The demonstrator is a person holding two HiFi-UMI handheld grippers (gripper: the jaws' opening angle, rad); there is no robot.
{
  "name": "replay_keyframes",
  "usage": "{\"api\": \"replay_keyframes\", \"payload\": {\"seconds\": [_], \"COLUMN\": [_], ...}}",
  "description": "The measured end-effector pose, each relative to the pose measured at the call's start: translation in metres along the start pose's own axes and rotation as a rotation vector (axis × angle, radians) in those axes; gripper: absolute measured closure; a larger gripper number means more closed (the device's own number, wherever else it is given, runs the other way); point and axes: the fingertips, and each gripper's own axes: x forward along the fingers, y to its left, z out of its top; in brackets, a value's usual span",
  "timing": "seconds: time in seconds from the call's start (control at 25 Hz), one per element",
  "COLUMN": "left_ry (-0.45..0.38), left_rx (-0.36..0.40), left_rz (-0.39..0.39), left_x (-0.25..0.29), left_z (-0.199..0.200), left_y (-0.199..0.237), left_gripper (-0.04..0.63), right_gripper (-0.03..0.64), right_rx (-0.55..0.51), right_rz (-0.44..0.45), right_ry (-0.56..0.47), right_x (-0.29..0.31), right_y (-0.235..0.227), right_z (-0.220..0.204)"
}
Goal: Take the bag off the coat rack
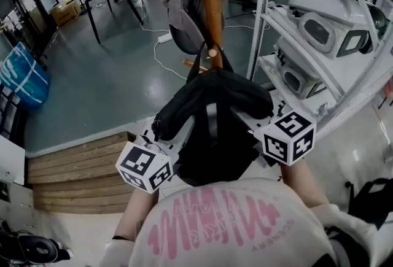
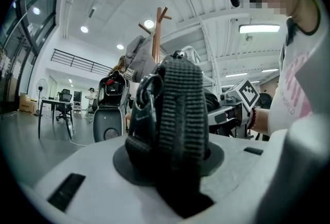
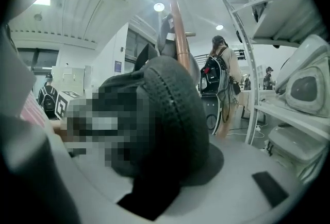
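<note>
Ribbed black strap (image 2: 178, 109) tight in left hand-held gripper (image 1: 163, 139), another in right hand-held gripper (image 1: 260, 124), limp black bag (image 1: 215, 99) between them

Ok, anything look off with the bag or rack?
Nothing stands out. The left gripper and right gripper each clamp a strap of the black bag, and the coat rack stands upright with a grey garment on it.

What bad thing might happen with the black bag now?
The black bag is held by straps pinched in the left gripper and right gripper; one might slip. Its top loop looks close to a peg on the coat rack, so it may snag and shake the grey garment hanging there.
</note>
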Motion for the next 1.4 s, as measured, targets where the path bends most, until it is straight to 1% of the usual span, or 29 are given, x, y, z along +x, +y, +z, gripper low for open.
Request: {"api": "replay_keyframes", "payload": {"seconds": [0.36, 0.68, 0.88, 1.24, 1.4], "left_ry": [0.000, -0.018, -0.007, 0.025, 0.047], "left_rx": [0.022, 0.018, 0.019, 0.021, 0.009], "left_rz": [-0.087, -0.139, -0.170, -0.207, -0.207], "left_x": [-0.038, -0.082, -0.109, -0.147, -0.163], "left_z": [0.006, 0.007, 0.001, -0.020, -0.032], "left_y": [-0.018, -0.036, -0.050, -0.079, -0.090], "left_gripper": [0.479, 0.479, 0.479, 0.479, 0.479], "right_gripper": [0.454, 0.451, 0.449, 0.439, 0.436], "right_rx": [0.035, 0.036, 0.062, 0.111, 0.136], "right_rz": [-0.089, -0.143, -0.174, -0.194, -0.186], "right_ry": [-0.006, -0.006, -0.004, -0.009, 0.003], "right_x": [-0.030, -0.055, -0.071, -0.097, -0.105], "right_y": [0.044, 0.091, 0.120, 0.159, 0.176], "right_z": [-0.003, -0.006, -0.018, -0.049, -0.065]}}
